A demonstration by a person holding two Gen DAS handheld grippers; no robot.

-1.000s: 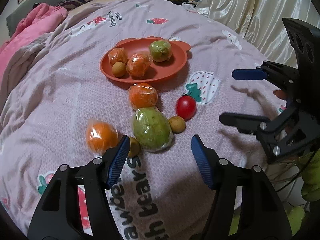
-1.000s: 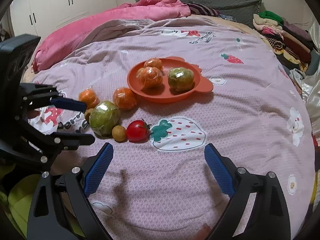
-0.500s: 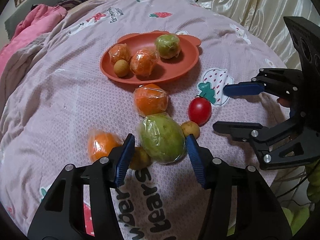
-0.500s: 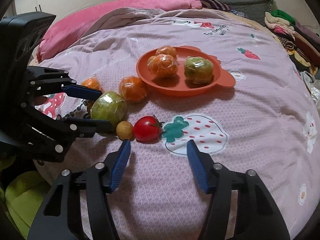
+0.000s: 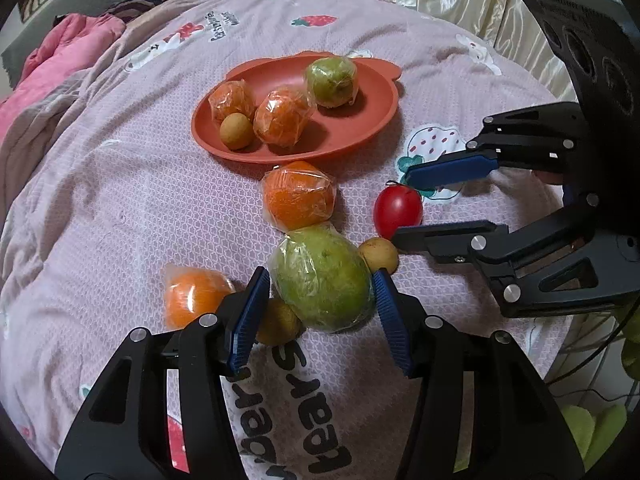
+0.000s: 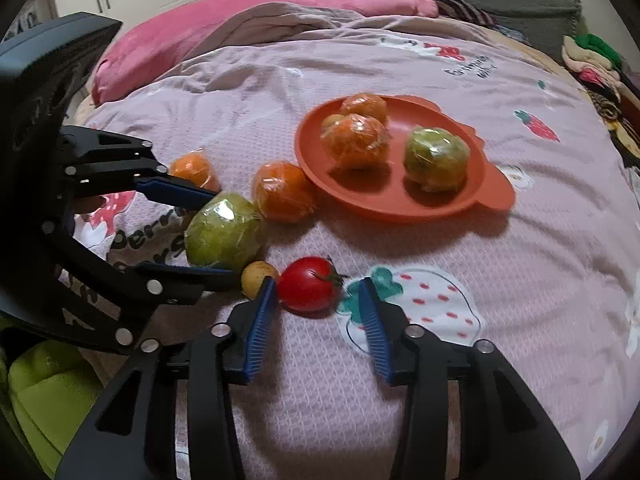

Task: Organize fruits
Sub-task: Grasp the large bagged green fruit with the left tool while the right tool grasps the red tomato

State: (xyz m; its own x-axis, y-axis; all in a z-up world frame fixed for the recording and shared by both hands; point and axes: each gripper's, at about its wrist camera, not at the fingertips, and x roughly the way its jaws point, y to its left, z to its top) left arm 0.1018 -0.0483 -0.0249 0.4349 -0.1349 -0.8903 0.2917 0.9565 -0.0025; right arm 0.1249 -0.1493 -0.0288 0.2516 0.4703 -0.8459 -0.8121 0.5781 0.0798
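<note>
Your left gripper (image 5: 320, 292) clamps its blue ribbed pads against both sides of the plastic-wrapped green mango (image 5: 323, 278), just in front of the orange plate (image 5: 360, 132). Your right gripper (image 6: 318, 304) is narrowing around the smooth red tomato (image 6: 309, 283), pads not yet pressing. A small round yellow fruit (image 6: 256, 273) touches its left finger. The quilted bedspread (image 6: 520, 264) lies open to the tomato's right.

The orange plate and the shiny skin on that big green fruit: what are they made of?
The plate looks like matte silicone or soft plastic: even colour, rounded rim, no glare. The big green fruit seems wrapped in clear plastic film: crinkled folds and bright glints show over its skin.
</note>
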